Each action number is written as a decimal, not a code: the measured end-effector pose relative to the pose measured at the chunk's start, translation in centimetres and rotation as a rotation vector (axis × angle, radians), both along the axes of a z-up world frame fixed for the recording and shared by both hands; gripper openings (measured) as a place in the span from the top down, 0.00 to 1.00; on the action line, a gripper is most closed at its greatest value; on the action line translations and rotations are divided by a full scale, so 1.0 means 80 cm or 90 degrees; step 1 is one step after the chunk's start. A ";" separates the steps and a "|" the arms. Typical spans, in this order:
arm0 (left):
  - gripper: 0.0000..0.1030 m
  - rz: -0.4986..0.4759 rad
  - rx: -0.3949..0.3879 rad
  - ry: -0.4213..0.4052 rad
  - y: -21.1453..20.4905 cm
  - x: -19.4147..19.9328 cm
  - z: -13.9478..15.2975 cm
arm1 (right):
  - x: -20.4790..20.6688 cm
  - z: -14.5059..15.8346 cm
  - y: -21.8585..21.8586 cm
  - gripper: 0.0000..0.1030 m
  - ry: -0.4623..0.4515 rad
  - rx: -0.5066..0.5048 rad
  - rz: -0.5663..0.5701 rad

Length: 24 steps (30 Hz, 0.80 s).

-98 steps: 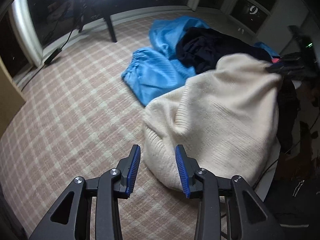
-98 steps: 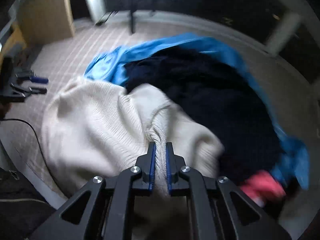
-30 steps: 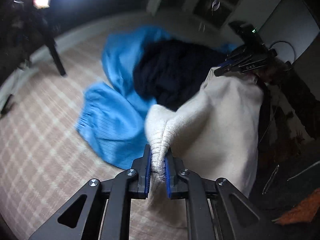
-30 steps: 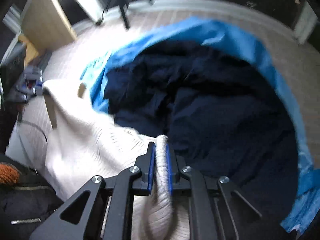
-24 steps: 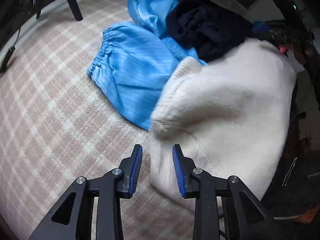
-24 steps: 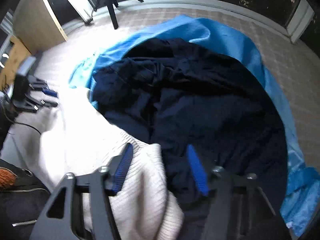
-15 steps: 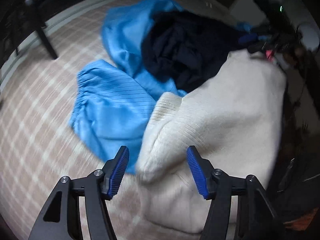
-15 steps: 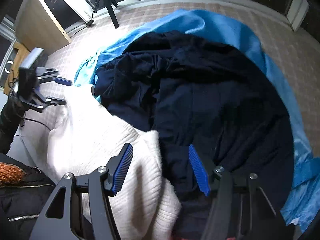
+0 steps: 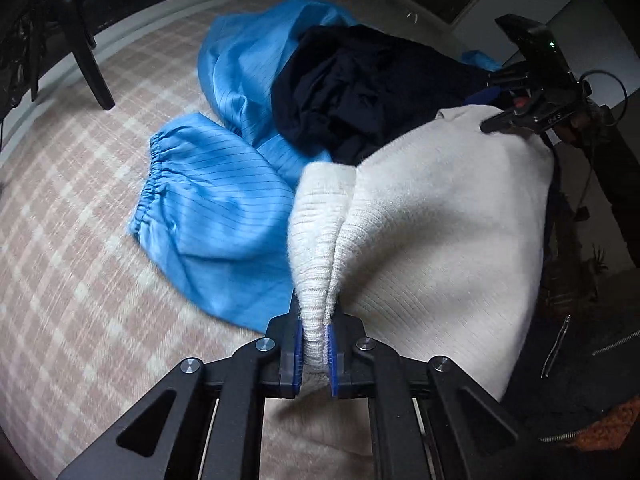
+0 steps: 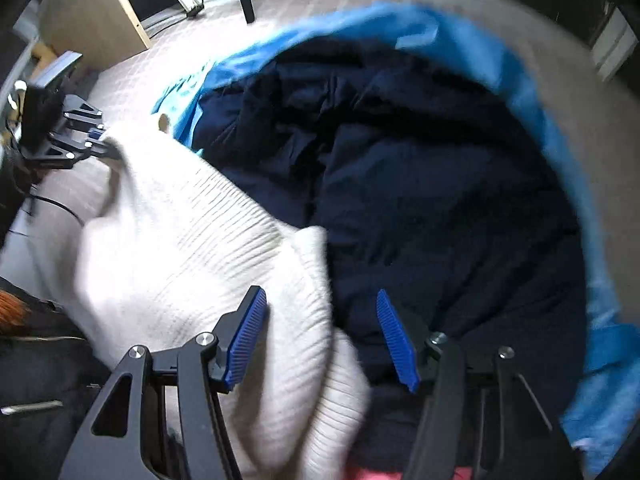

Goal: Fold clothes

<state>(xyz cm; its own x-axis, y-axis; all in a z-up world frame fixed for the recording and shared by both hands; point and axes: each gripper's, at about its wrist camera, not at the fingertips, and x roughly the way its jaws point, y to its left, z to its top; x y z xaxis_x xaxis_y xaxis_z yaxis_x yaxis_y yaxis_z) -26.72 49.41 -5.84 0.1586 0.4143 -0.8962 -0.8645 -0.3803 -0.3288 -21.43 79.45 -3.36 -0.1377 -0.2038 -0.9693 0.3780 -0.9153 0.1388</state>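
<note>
Left gripper (image 9: pixel 314 342) just closed, pinching cream sweater (image 9: pixel 440 216) ribbing. Right gripper (image 10: pixel 320 340) agape over its hem, gripping nothing. No legible writing.

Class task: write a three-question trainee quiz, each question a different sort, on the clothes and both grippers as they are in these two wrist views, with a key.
1. True or false: the left gripper is clamped on a ribbed edge of the cream sweater.
2. Multiple choice: the right gripper is A) shut on the sweater, B) open over the sweater's edge and the navy garment, C) shut on the blue garment.
3. Fill in: the navy garment lies on top of the ____ garment.

Key: 1 true; 2 B; 3 blue.
</note>
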 end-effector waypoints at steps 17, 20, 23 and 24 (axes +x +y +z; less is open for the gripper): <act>0.93 0.069 0.041 0.107 -0.066 0.052 0.072 | 0.053 0.060 -0.029 0.91 0.126 -0.055 -0.063; 0.93 0.111 0.077 0.170 -0.093 0.059 0.135 | 0.099 0.142 -0.057 0.92 0.250 -0.063 -0.065; 0.93 0.155 0.124 0.254 -0.136 0.066 0.201 | 0.151 0.232 -0.091 0.93 0.385 -0.066 -0.055; 0.93 0.166 0.140 0.284 -0.149 0.069 0.225 | 0.167 0.263 -0.104 0.93 0.426 -0.064 -0.057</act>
<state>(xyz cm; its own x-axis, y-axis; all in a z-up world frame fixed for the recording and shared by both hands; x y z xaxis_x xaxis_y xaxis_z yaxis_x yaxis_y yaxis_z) -21.24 37.48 12.16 -0.3482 0.5735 -0.7416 -0.8248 -0.5634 -0.0484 -8.04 71.16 17.67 -0.7210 -0.2485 -0.6469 0.3358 -0.9418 -0.0124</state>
